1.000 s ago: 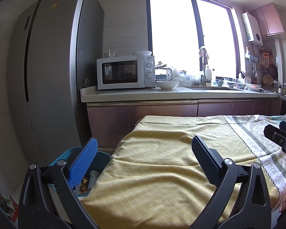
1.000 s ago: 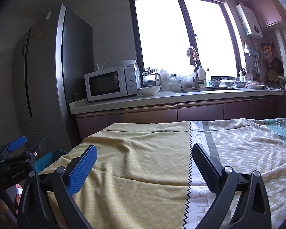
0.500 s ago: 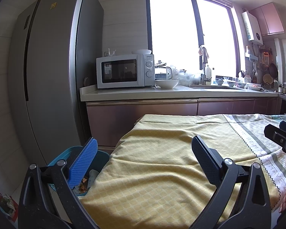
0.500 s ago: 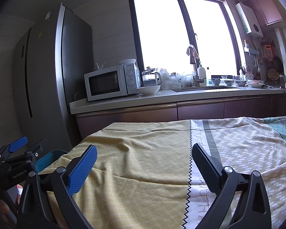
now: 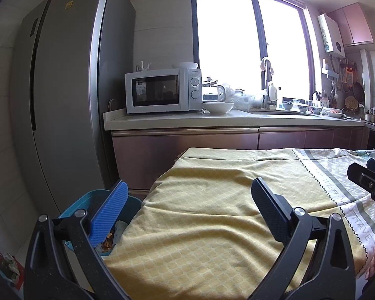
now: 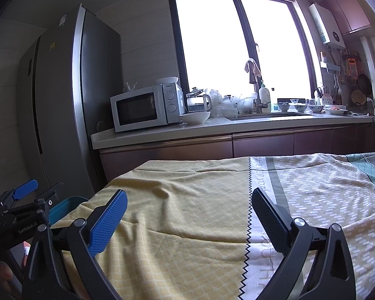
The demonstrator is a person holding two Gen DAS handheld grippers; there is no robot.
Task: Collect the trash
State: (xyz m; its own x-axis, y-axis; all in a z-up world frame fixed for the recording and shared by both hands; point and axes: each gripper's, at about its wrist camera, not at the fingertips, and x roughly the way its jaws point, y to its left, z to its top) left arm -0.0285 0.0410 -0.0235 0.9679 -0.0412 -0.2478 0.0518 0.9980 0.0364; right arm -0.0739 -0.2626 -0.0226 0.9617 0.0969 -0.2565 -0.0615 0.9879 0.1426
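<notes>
The left claw [image 5: 187, 205] is spread wide with nothing between its fingers. It hangs over the near left corner of the cloth [image 5: 212, 212], which is yellow on the left and pale with little white marks on the right. One finger is blue [image 5: 110, 215] and the other is black [image 5: 270, 215].

The right claw [image 6: 187, 215] is spread wide too, and it holds nothing. It hangs over the middle of the cloth [image 6: 187, 200], close to the black zigzag line where the yellow part ends.

The bin [image 5: 87, 202] is blue and sits on the floor just beside the left edge of the cloth. The trash [image 5: 110, 237] is inside it, some brown scraps and a pale piece. The blue finger hides part of it. In the right view only a bit of the bin [image 6: 62, 207] shows past the cloth's left edge, behind the other claw.

More bits in a red wrap [image 5: 7, 267] lie on the floor, well left of the cloth.

Behind the cloth runs the counter [image 5: 212, 122]. A microwave [image 5: 162, 91] sits on it and a white bowl [image 5: 218, 107] stands just beside that. A tall grey fridge [image 5: 62, 100] stands left of the counter, behind the bin. A bright window [image 5: 250, 45] is above the counter.
</notes>
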